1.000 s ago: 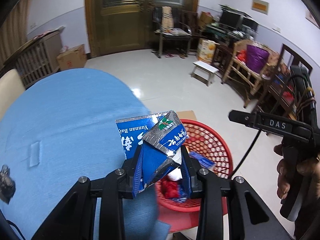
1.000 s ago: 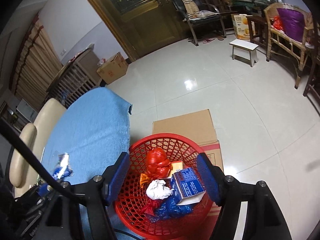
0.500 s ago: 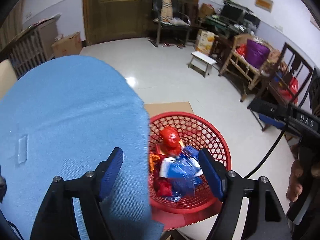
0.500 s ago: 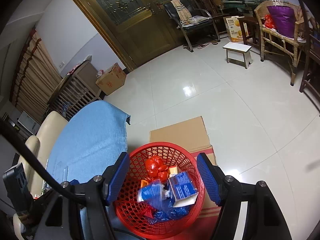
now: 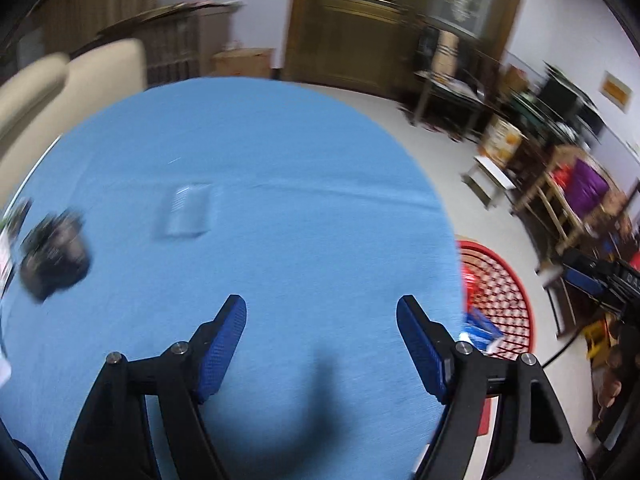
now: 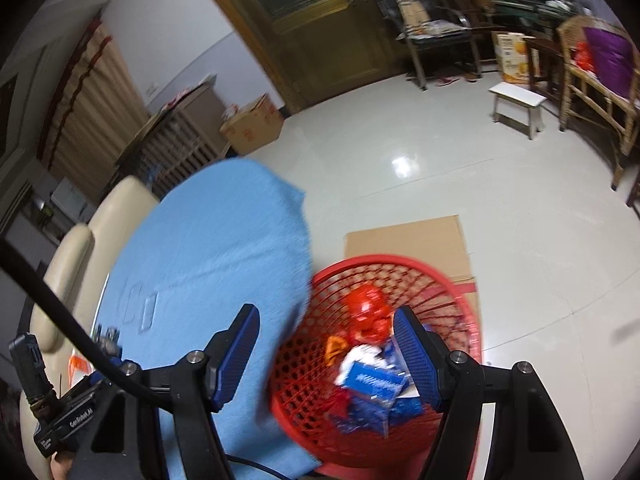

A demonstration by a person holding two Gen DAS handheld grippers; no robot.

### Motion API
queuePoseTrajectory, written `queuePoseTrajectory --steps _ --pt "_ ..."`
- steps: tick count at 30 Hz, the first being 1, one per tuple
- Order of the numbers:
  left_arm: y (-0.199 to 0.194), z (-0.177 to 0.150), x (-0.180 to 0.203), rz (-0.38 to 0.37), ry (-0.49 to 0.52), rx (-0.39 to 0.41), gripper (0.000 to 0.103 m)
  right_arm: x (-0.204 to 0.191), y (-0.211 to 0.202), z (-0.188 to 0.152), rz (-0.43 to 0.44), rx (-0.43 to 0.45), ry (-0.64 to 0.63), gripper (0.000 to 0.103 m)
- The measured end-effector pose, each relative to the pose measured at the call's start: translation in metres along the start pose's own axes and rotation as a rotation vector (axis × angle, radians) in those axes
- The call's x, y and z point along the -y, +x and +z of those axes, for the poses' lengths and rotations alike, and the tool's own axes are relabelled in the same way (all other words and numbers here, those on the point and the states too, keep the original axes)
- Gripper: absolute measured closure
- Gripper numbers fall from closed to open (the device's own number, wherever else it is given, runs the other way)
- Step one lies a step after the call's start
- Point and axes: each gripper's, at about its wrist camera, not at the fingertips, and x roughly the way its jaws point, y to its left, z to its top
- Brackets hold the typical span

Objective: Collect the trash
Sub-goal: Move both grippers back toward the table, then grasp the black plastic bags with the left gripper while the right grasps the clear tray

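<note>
My left gripper (image 5: 320, 304) stands open with nothing between its fingers, above the blue cloth of the table (image 5: 260, 152). A dark crumpled piece of trash (image 5: 54, 256) lies on the cloth to its far left, blurred. The red mesh basket (image 5: 516, 280) sits on the floor past the table's right edge. My right gripper (image 6: 326, 316) is open and empty, over the gap between the table (image 6: 208, 240) and the basket (image 6: 400, 260). In the basket lie a red crumpled wrapper (image 6: 368, 312) and a blue carton (image 6: 374, 380) among other scraps.
Flat cardboard (image 6: 404, 236) lies under the basket. A cream chair (image 6: 120, 208) stands behind the table. A flat patch (image 5: 188, 212) shows on the cloth. A white stool (image 6: 518, 102), wooden chairs and boxes stand far across the tiled floor.
My left gripper opened and dropped the blue carton into the basket, then swung left over the table. The right gripper shifted a little left.
</note>
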Motion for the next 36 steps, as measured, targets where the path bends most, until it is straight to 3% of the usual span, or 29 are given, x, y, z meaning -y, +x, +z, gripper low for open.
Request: queuePoseTrajectory --steps 9,20,27,36 --pt "-0.022 -0.03 -0.098 0.115 -0.208 0.038 0.025 -0.097 0.046 -0.021 0.083 -0.126 -0.16 0.03" --pt "-0.053 -0.057 -0.182 0.22 -0.338 0.101 0.025 -0.251 0.125 -0.042 0.243 -0.242 -0.301 0.03" --pt "-0.058 -0.039 -0.217 0.25 -0.345 0.139 0.025 -0.329 0.185 -0.045 0.215 -0.254 -0.381 0.03" --pt "-0.017 0.018 -0.251 0.209 -0.244 0.128 0.024 -0.351 0.233 -0.047 0.122 -0.293 -0.437 0.03"
